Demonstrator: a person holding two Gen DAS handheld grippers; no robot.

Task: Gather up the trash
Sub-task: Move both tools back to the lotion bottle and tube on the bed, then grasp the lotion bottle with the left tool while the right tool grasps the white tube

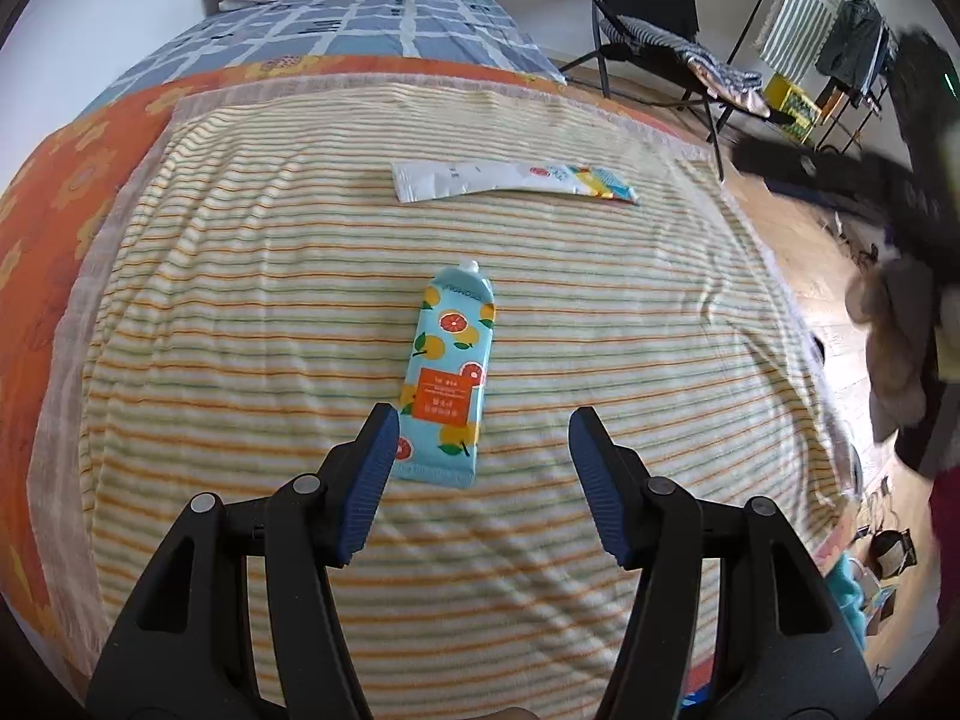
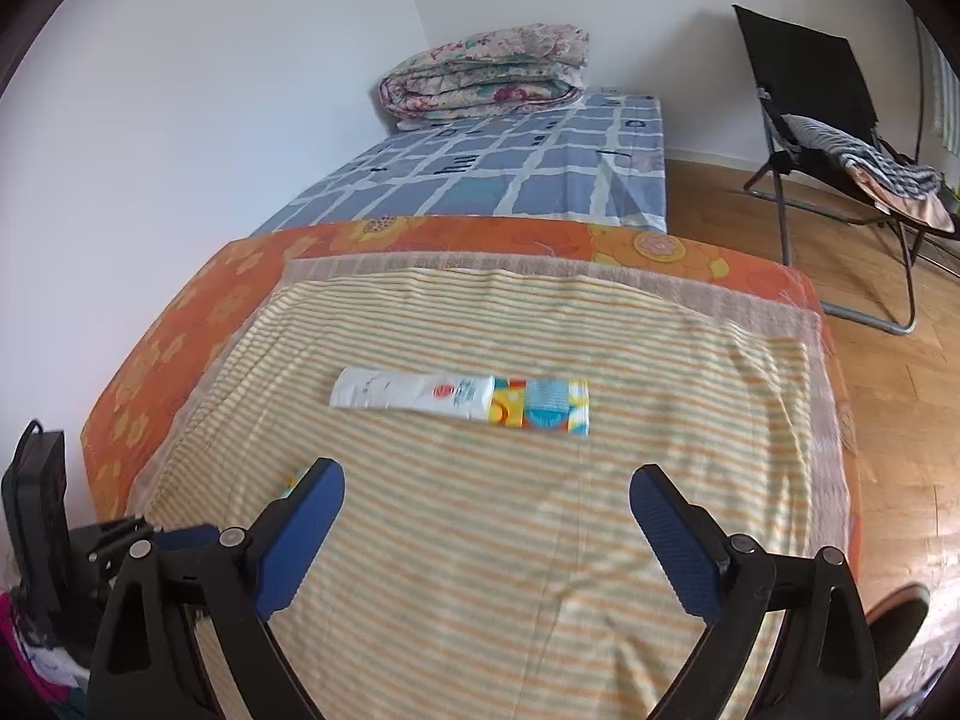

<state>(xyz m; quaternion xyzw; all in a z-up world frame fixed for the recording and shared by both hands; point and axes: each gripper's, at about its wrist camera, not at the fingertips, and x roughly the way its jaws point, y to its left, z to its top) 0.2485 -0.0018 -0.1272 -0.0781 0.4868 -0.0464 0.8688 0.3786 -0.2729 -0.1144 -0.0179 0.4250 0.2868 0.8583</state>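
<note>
A light-blue tube printed with oranges (image 1: 447,381) lies on the striped towel (image 1: 240,300), its cap pointing away. My left gripper (image 1: 483,429) is open just above the tube's near end, the tube close to the left finger. A white sachet with a colourful end (image 1: 513,180) lies crosswise farther back; it also shows in the right wrist view (image 2: 462,399). My right gripper (image 2: 486,480) is open and empty over the towel (image 2: 540,540), short of the sachet. A sliver of the blue tube (image 2: 293,480) peeks out beside its left finger.
The towel covers an orange flowered bedspread (image 2: 180,330). Beyond are a blue checked sheet (image 2: 510,180) and a folded quilt (image 2: 486,72). A black folding chair (image 2: 840,138) stands on the wooden floor (image 2: 900,390) at right. A blurred dark shape (image 1: 912,240) is at right.
</note>
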